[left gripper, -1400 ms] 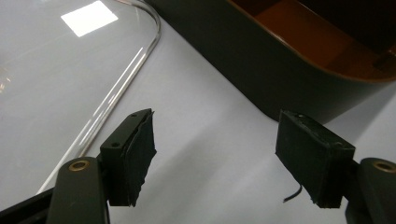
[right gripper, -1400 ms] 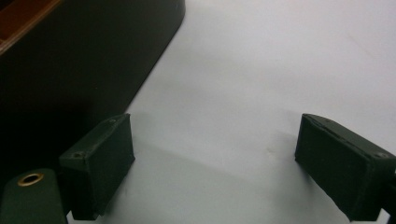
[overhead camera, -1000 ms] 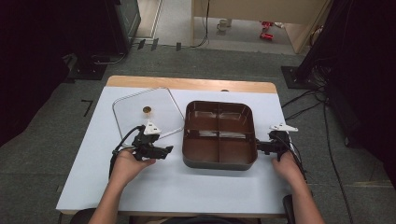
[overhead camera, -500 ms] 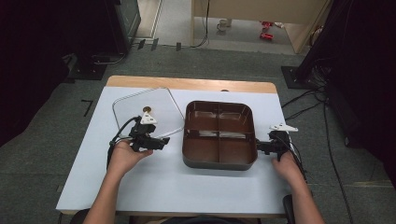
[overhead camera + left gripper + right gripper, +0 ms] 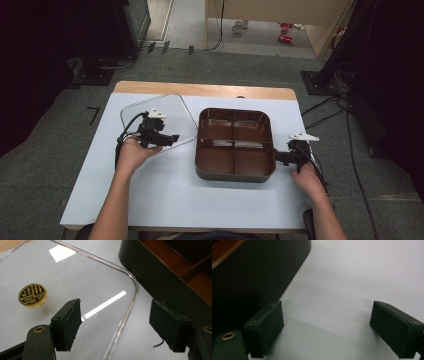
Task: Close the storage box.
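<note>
One dark brown tray (image 5: 235, 172) with rounded corners sits at the middle of the white worktop (image 5: 165, 195); two crossing walls split its glossy inside into four compartments. One clear square lid (image 5: 75, 285), thin-rimmed, lies flat just left of the tray, with a round gold knob (image 5: 32, 295) at its centre. The left gripper (image 5: 117, 327) hangs released over the lid's corner. The right gripper (image 5: 327, 330) is released beside the tray's right wall.
</note>
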Demonstrator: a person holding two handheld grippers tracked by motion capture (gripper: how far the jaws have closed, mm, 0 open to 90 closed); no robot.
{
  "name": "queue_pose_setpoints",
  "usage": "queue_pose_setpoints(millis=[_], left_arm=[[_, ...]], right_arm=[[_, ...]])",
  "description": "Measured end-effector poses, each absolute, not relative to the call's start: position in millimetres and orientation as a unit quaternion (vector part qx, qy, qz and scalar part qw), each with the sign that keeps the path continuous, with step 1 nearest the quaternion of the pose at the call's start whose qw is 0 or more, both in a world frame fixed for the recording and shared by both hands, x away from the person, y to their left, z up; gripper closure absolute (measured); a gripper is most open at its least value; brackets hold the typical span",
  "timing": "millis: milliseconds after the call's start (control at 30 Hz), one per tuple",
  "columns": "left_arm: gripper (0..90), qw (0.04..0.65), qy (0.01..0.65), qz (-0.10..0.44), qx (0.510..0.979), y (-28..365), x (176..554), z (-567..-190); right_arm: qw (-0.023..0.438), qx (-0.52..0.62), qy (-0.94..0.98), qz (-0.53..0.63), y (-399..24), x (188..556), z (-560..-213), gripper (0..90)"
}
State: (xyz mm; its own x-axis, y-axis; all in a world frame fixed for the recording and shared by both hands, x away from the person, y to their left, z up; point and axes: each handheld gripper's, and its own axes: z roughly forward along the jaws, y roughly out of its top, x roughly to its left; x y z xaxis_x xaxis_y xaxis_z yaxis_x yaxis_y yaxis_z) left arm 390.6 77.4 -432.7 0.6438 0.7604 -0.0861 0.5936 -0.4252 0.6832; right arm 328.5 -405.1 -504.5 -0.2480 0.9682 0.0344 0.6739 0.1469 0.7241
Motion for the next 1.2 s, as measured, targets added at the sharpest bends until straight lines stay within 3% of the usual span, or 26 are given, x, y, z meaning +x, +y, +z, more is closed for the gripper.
queue_pose_setpoints(millis=[100,200,500,600,1000,1200], left_arm=[[26.0,0.359,0.411,0.122,0.829,82,395,-435],[33.4,0.357,0.404,0.136,0.831,85,400,-439],[36.0,0.364,0.406,0.151,0.825,93,417,-436],[43.6,0.361,0.413,0.163,0.82,99,426,-435],[41.9,0.356,0.443,0.176,0.804,112,456,-450],[43.4,0.345,0.463,0.148,0.803,115,463,-466]], right_arm=[[0.229,0.568,0.722,0.321,-405,329,-505,11.0],[0.229,0.569,0.722,0.32,-405,329,-504,11.0],[0.229,0.568,0.723,0.32,-405,329,-504,11.0],[0.23,0.569,0.722,0.32,-405,329,-505,11.0],[0.23,0.568,0.722,0.32,-405,329,-505,11.1],[0.23,0.568,0.722,0.32,-405,328,-505,11.1]])
